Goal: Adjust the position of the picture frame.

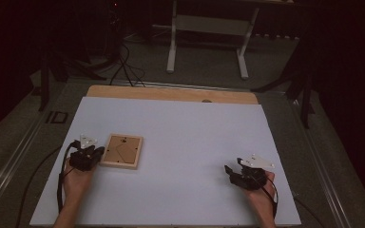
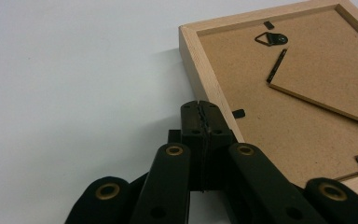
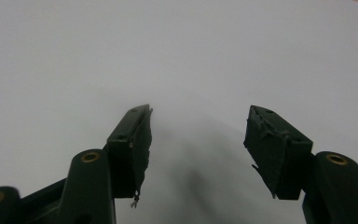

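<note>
Frame cut off, contact unclear

The picture frame is being cropped by the left gripper view's right edge; whether the closed left gripper is touching its rim cannot be told.

Dim room, white-legged table beyond

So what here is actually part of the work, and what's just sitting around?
Part of the work:
- light wooden picture frame lying face down
- left hand-held gripper, jaws shut, at the frame's edge
- right hand-held gripper, jaws open, holding nothing
- white table sheet

Just about:
- white metal stand on the floor
- black floor cables
</note>
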